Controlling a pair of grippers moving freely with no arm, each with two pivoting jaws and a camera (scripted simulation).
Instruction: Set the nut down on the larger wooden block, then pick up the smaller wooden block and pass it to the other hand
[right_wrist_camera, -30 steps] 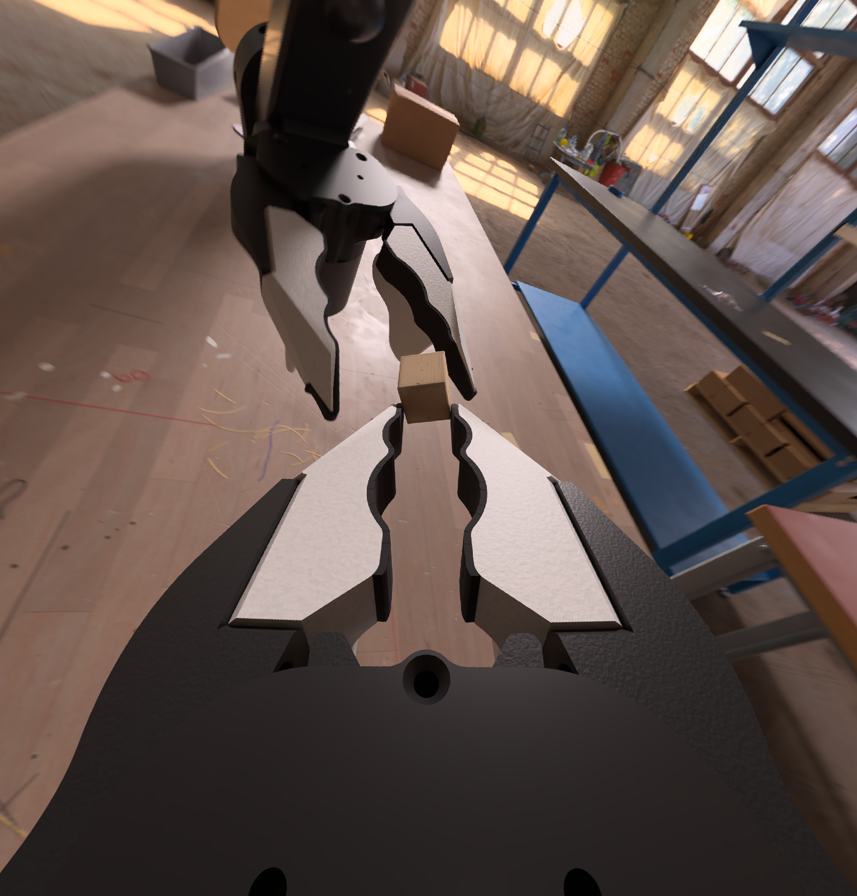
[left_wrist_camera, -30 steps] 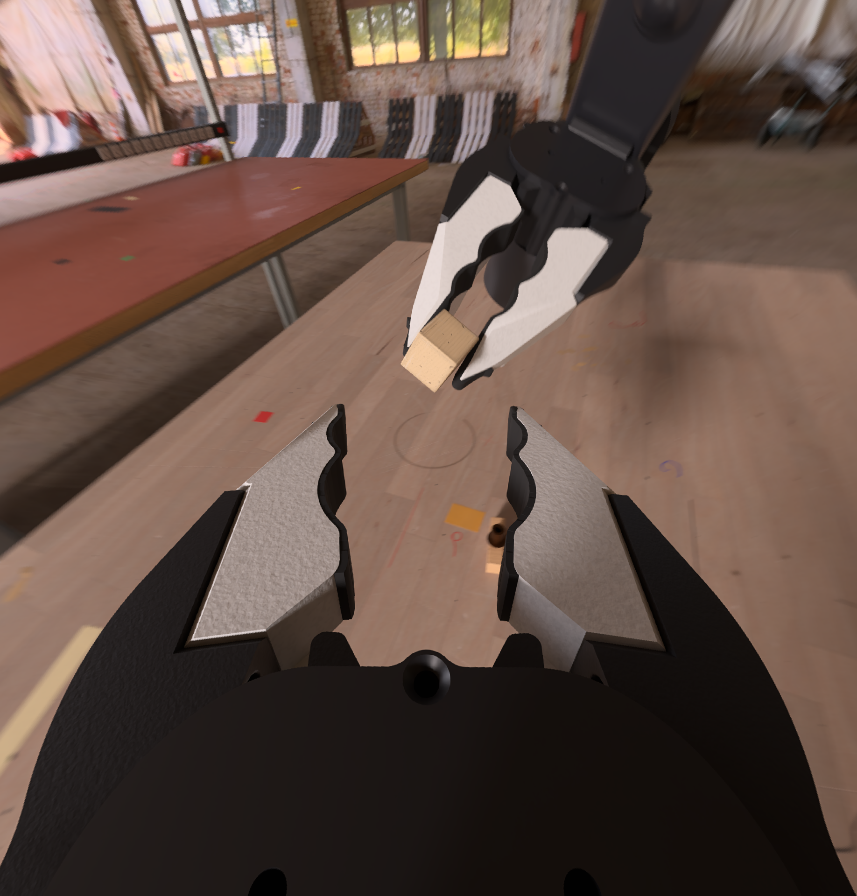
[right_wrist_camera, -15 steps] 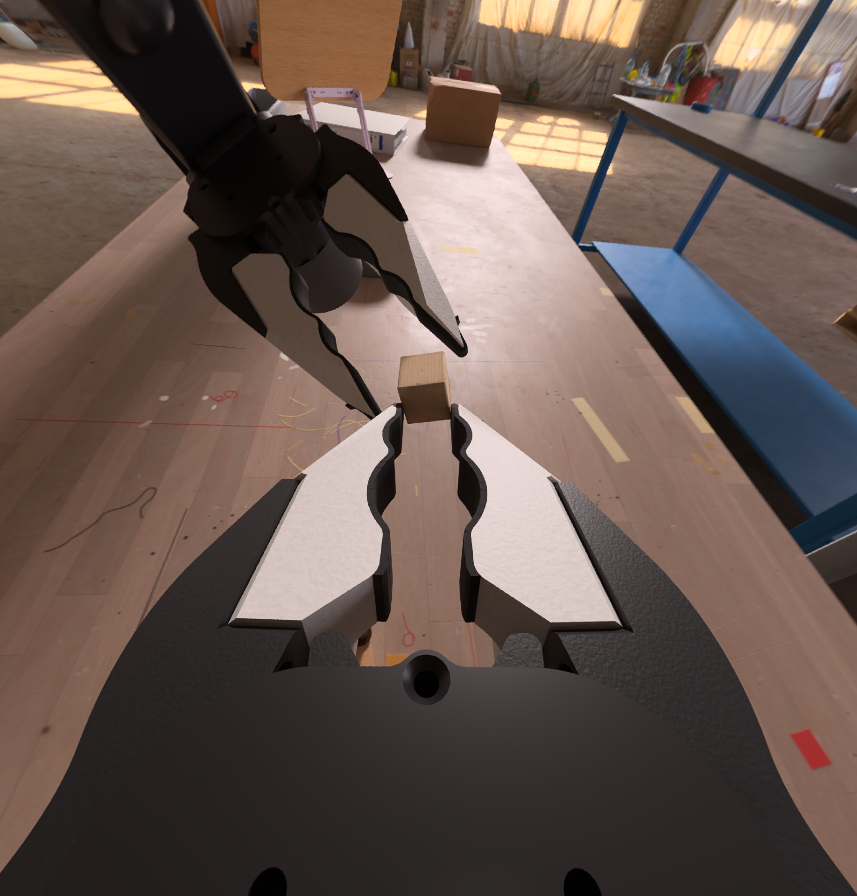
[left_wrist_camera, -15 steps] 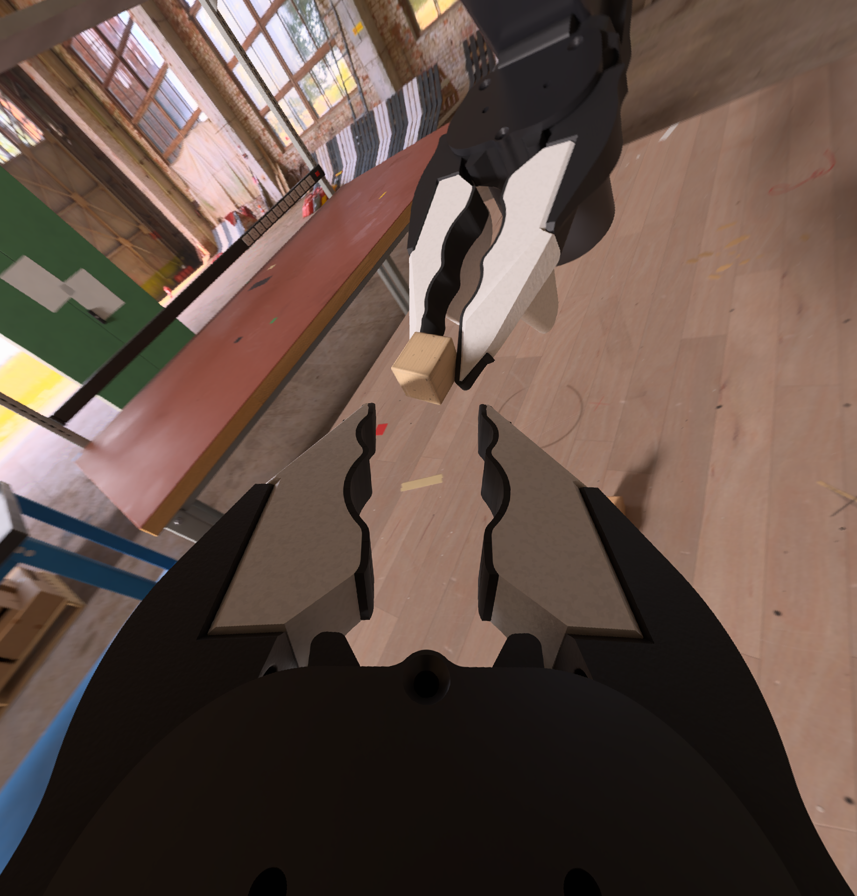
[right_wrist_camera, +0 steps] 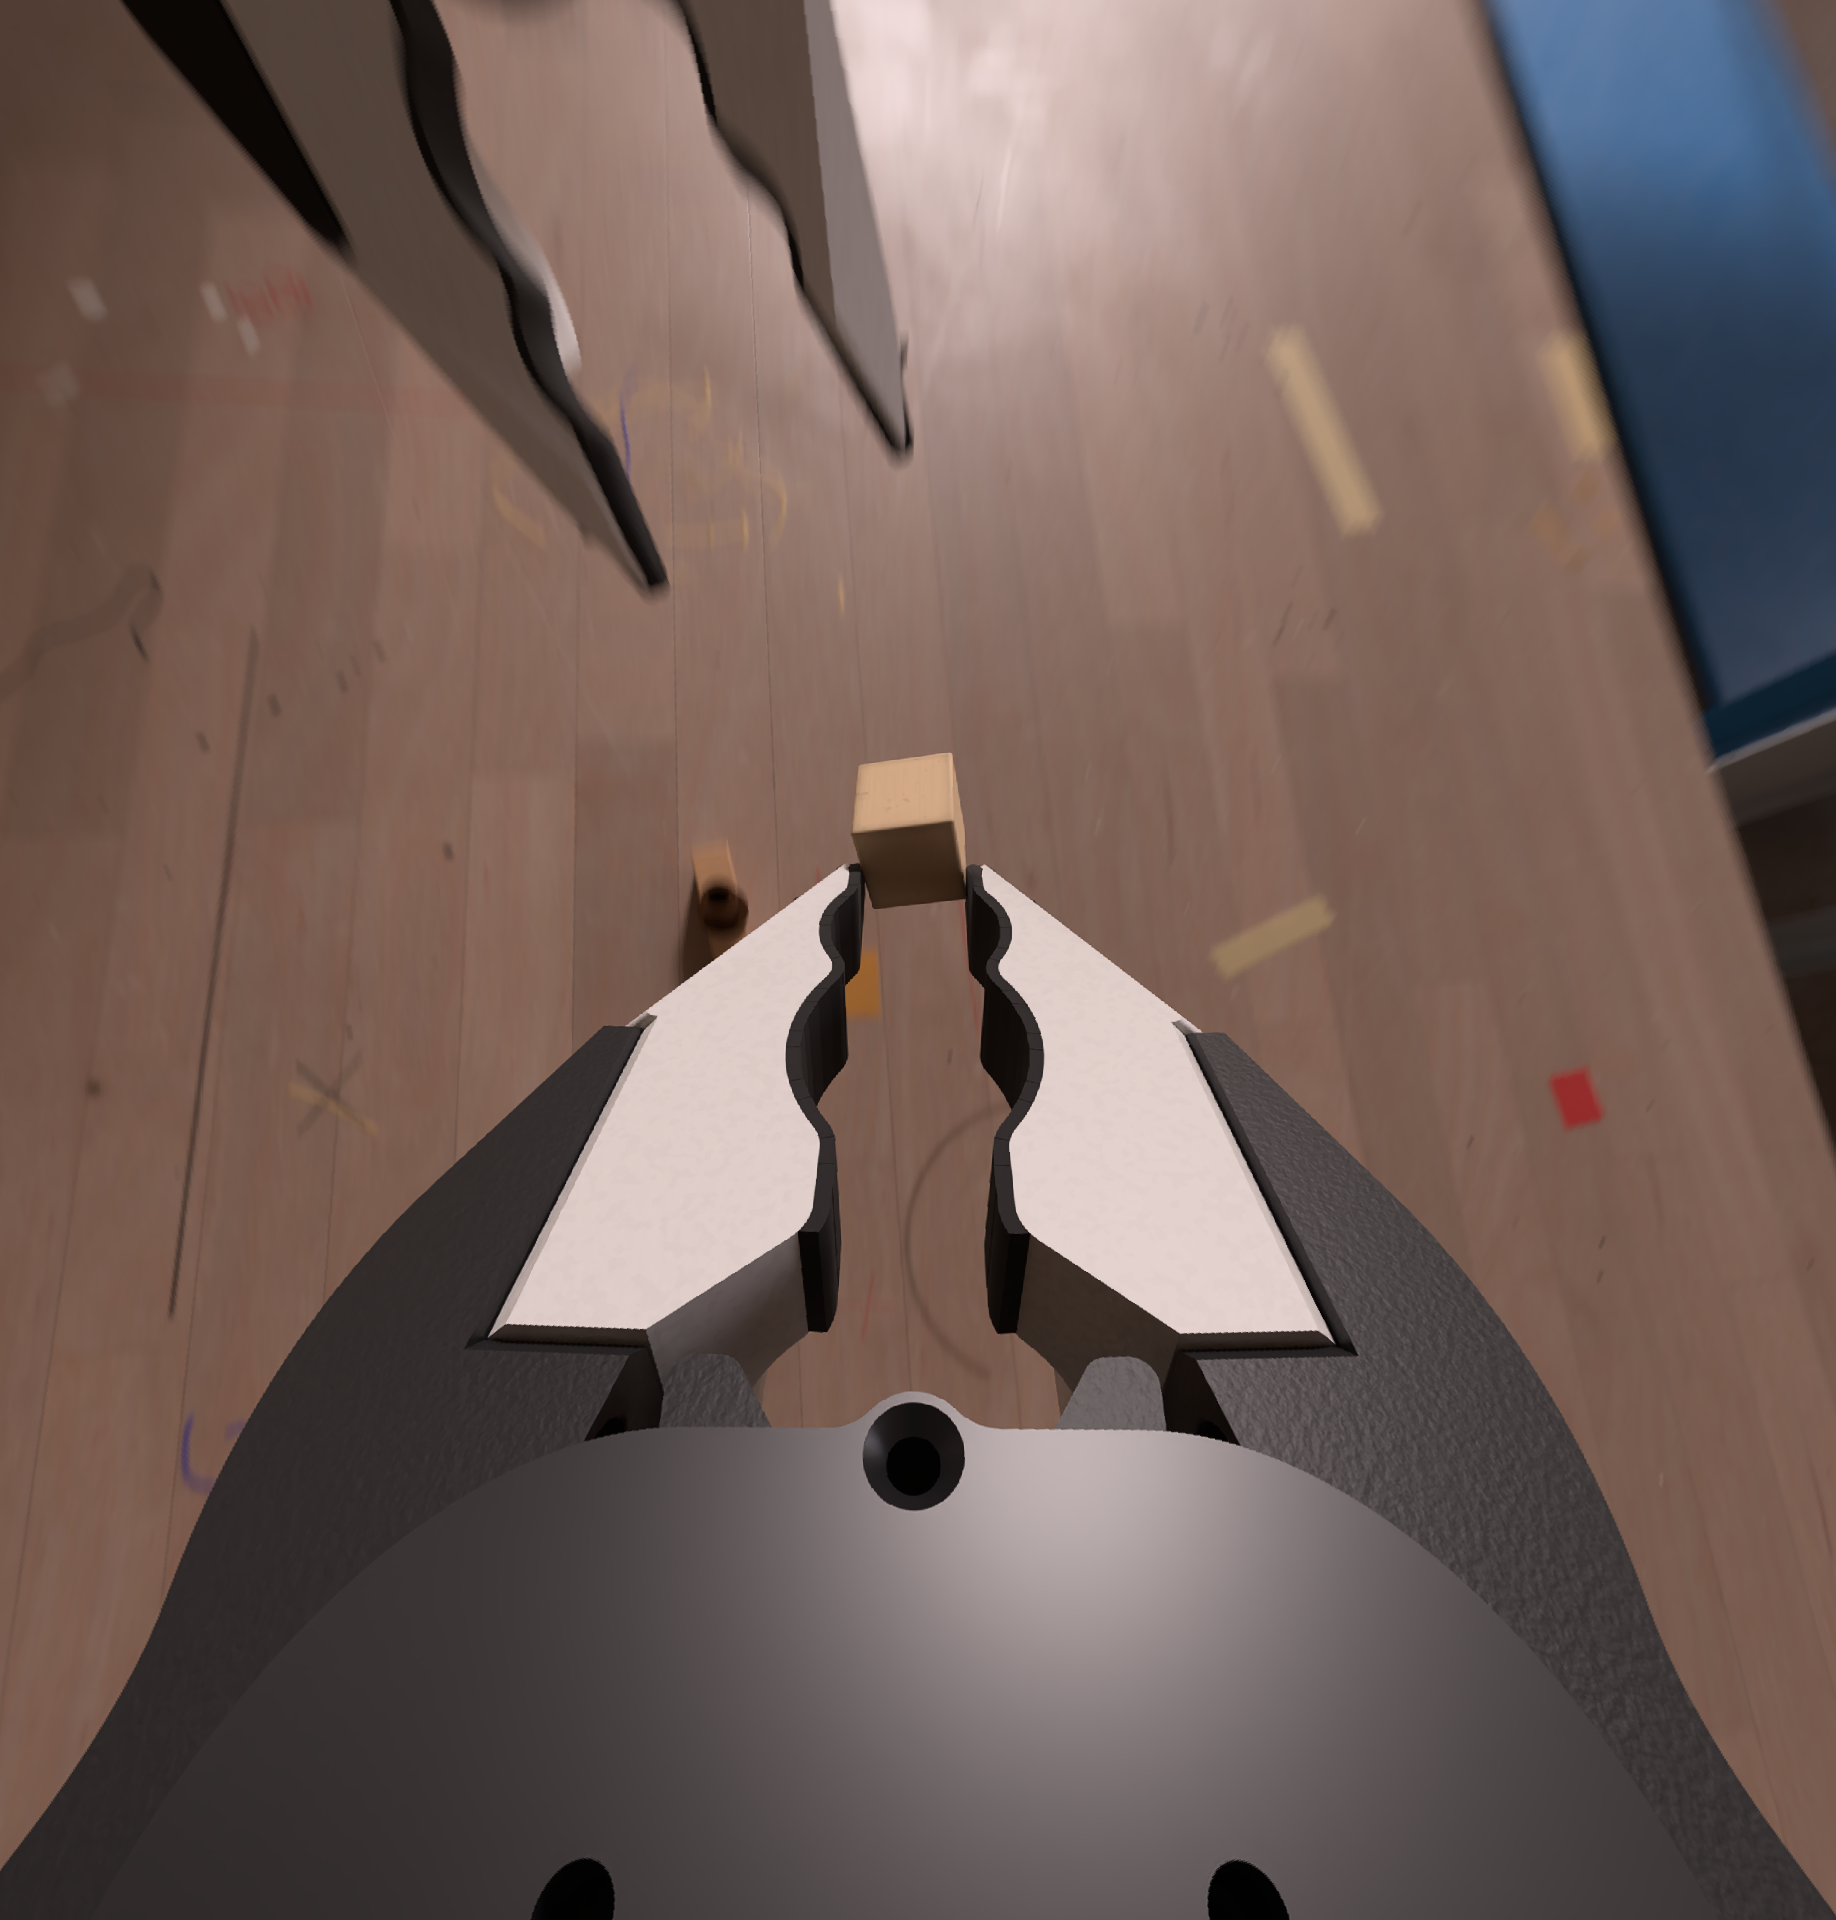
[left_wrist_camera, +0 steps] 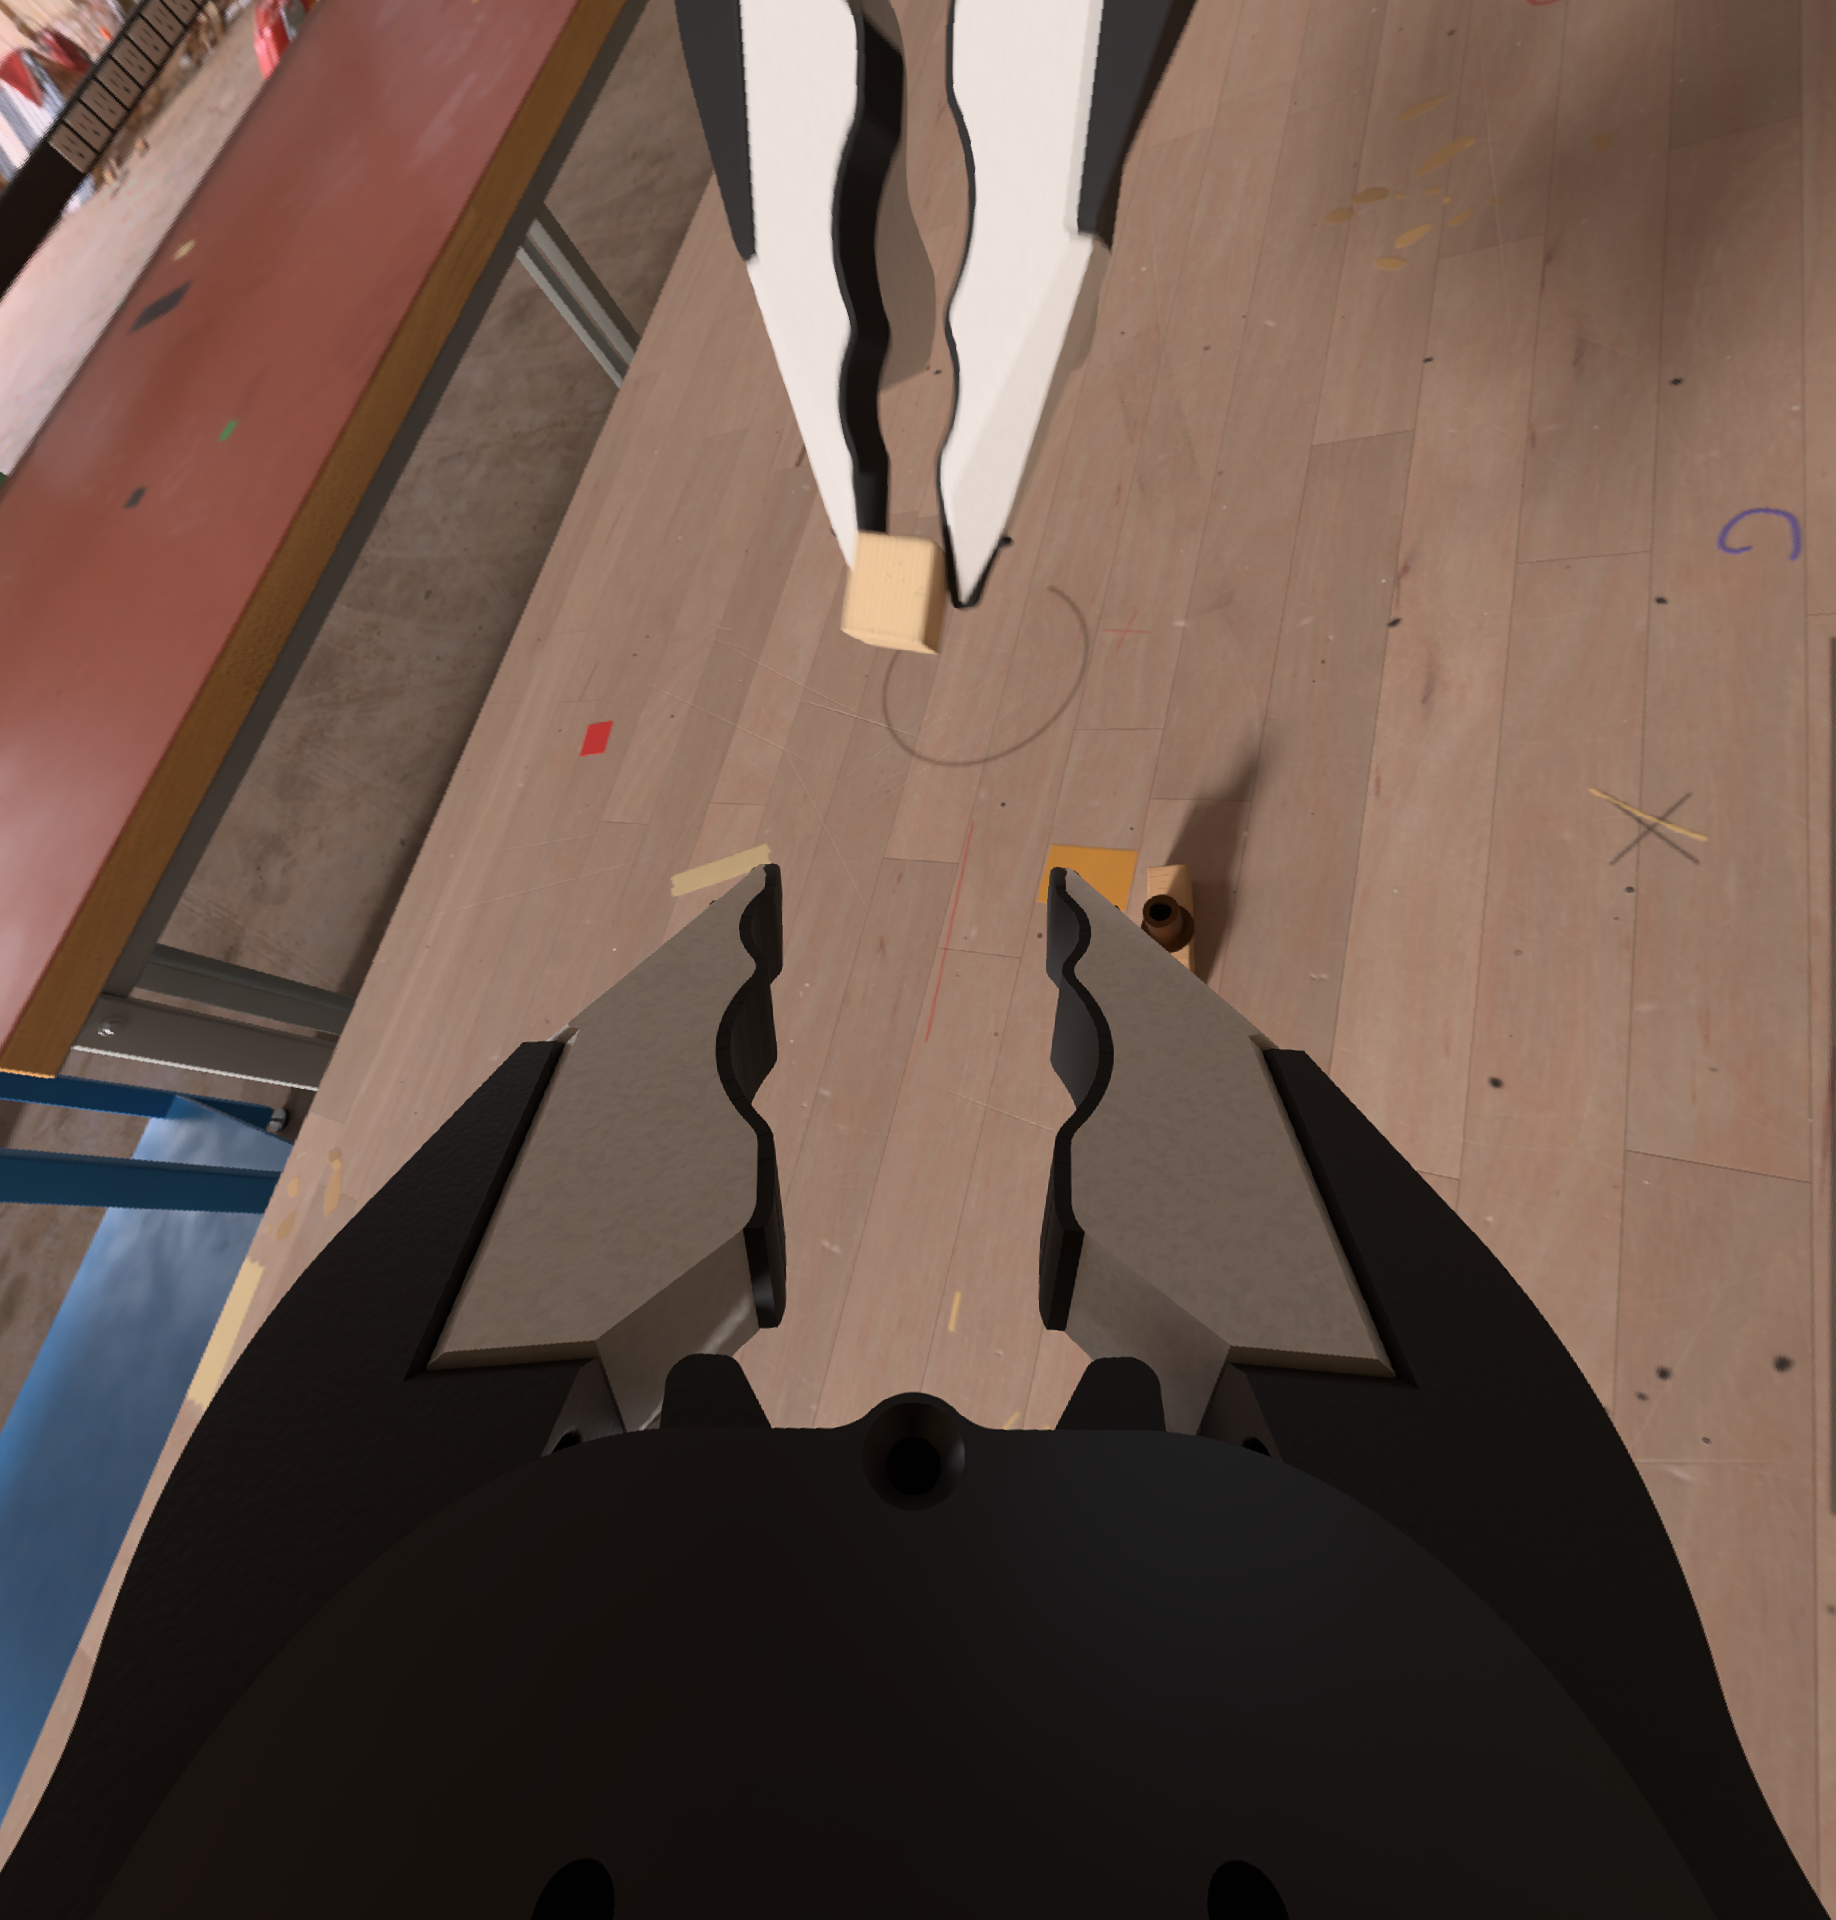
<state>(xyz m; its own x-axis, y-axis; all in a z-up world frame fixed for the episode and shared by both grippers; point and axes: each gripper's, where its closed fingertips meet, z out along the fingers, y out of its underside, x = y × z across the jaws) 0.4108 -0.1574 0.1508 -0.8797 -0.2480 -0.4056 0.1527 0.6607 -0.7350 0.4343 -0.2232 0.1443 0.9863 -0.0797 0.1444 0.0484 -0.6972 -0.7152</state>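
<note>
My right gripper (right_wrist_camera: 912,878) is shut on the small pale wooden block (right_wrist_camera: 909,831), pinched at its fingertips above the table. In the left wrist view the block (left_wrist_camera: 891,592) hangs from the right gripper (left_wrist_camera: 919,571), ahead of and apart from my left gripper (left_wrist_camera: 914,883), which is open and empty. The left gripper (right_wrist_camera: 774,509) shows blurred at the top of the right wrist view, beyond the block and not touching it. The dark brown nut (left_wrist_camera: 1163,920) sits on the larger wooden block (left_wrist_camera: 1176,883) on the table, by my left gripper's right fingertip; the nut also shows in the right wrist view (right_wrist_camera: 722,906).
The wooden table (left_wrist_camera: 1465,1039) bears tape scraps, a drawn circle and pen marks. A red-topped table (left_wrist_camera: 218,416) stands past its left edge, with a gap of floor between. A blue bench (right_wrist_camera: 1703,312) runs along the table's other side.
Both grippers have tipped down toward the table. The left gripper has opened wider and stands farther from the block than half a second ago. The right gripper still holds the block.
</note>
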